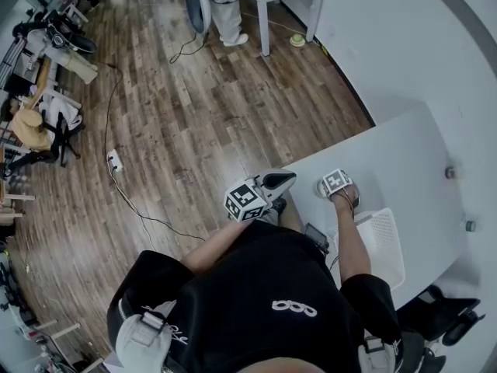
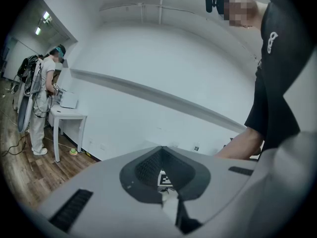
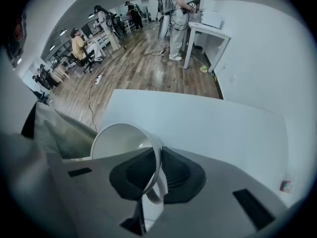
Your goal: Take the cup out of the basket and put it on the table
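**Beside the basket, over bare tabletop: cup clamped at the rim**

Just past the far edge of the basket (image 1: 386, 243), the right gripper (image 3: 157, 175) points down over the white table (image 1: 408, 150). It is clenched on the wall of the white cup (image 3: 124, 142), one jaw inside and one outside, close to what looks like the handle. The cup is clear of the basket. I cannot tell whether its base touches the surface. Further from the basket, off the table's edge, the left gripper (image 2: 162, 162) hangs with its jaws pressed together on nothing.

The cup looks rigid and smooth-glazed, so it is probably slippery, modest in weight and likely to chip if dropped. A pinch across the wall near the rim suits it. Hung from one side, though, it may tilt or swing, so it calls for a slow, level set-down before the jaws release.
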`<state>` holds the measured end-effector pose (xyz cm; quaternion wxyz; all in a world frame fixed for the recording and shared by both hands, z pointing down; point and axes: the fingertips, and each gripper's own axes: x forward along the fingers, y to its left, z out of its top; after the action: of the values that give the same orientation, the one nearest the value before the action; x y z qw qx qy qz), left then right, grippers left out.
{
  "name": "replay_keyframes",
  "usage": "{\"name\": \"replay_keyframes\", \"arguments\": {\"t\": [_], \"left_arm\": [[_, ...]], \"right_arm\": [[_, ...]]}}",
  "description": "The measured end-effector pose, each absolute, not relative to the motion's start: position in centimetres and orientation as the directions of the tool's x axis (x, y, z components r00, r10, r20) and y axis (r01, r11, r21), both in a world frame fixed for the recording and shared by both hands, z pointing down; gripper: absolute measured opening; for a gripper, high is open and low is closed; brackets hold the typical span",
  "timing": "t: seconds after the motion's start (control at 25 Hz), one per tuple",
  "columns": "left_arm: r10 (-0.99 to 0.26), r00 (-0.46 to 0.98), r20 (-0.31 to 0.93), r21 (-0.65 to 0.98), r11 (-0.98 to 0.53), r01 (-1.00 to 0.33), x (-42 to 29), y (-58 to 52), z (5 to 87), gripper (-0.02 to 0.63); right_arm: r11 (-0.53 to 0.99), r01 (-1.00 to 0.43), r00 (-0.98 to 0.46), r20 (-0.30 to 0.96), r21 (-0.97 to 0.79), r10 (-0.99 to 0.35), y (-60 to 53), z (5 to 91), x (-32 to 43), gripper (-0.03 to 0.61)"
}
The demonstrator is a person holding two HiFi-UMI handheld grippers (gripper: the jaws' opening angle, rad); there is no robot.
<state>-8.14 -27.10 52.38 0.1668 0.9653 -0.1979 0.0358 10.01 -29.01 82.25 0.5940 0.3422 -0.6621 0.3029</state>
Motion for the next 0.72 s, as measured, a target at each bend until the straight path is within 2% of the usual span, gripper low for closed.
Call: {"name": "replay_keyframes", "arguments": {"t": [0.44,0.56,0.72], "left_arm": [[-0.353,0.926,0.131,0.295,-0.878,-0.377,-8.9,-24.9,52.1,0.008],[-0.330,0.935,0.130,0.296,-0.887,-0.354,-8.7,-24.0,52.0,0.008],[-0.278,0.953,0.118,0.285,-0.910,-0.301,-7.2,-23.3,51.3,0.008]], "right_arm": [[0.528,-0.849,-0.090,0.989,-0.015,-0.117,-28.0,80.5,9.2,0.057],[0.501,-0.863,-0.171,0.968,-0.059,-0.182,-28.1,77.3,7.7,0.058],[0.464,-0.883,-0.268,0.890,-0.073,-0.369,-29.6,70.0,6.7,0.058]]}}
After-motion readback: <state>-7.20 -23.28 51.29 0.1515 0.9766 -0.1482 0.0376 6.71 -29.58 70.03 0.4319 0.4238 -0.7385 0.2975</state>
